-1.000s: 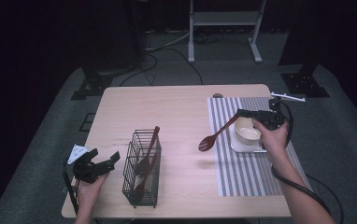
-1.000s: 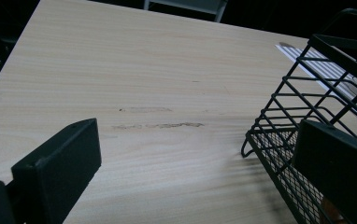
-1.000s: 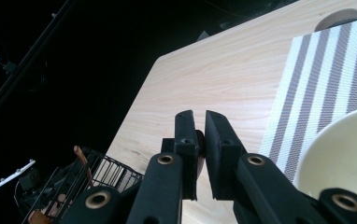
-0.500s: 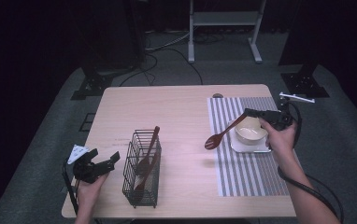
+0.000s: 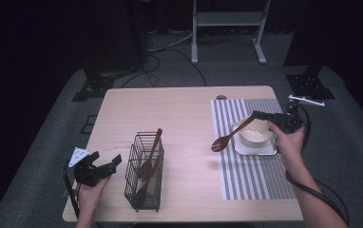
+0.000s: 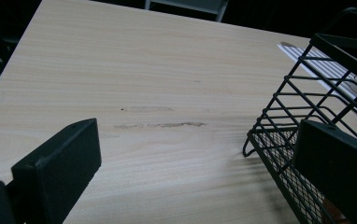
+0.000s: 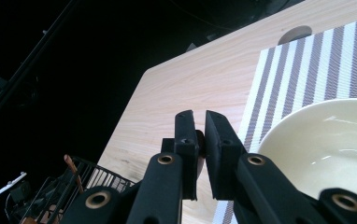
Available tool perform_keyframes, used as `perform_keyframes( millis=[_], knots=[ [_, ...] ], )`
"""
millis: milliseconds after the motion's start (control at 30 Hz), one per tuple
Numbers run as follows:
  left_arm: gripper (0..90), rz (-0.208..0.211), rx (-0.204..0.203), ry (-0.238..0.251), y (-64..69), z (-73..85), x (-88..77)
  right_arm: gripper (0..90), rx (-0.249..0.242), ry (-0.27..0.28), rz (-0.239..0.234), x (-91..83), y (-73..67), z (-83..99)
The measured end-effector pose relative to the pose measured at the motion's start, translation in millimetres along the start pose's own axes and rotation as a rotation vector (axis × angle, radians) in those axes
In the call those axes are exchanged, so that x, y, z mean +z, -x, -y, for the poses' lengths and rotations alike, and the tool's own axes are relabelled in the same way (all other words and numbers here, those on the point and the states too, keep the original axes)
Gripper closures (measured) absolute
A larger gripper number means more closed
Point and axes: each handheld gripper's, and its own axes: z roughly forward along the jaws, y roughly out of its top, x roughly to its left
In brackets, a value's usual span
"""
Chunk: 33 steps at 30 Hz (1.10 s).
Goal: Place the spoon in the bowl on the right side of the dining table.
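We see a pale wooden desk [image 5: 184, 109] with rounded corners standing on a dark grey floor. On its right part lies a striped grey-and-white placemat [image 5: 255, 175]. Toward the near left of the desk stands a black wire basket [image 5: 144, 171], upright, holding two dark wooden utensils that lean inside it. On the placemat sits a white square plate [image 5: 255, 149], and on that plate a cream round bowl [image 5: 255, 133].

The right gripper [image 5: 260, 115] reaches in from the right above the bowl; its jaws are clenched on the handle end of a brown wooden spoon [image 5: 227, 137]. The spoon slopes down to the left, with its head hanging over the left edge of the placemat, just beside the plate and off the bowl. In the right gripper view the two black jaws stand almost together over the bowl's rim, with a sliver of the handle between them.

The left gripper [image 5: 106, 166] rests at the near left corner of the desk, just beside the basket. Its jaws are released and stand wide apart, with nothing between them.
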Motion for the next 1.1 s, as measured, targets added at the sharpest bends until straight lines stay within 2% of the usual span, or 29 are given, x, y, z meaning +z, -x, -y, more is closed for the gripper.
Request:
perform_keyframes(
  millis=[1100],
  knots=[
    [0.2, 0.000, 0.001, -0.001, 0.2, 0.2, 0.5, 83.3, 0.023, 0.066, 0.039, -33.2, 11.9, -10.9]
  ],
)
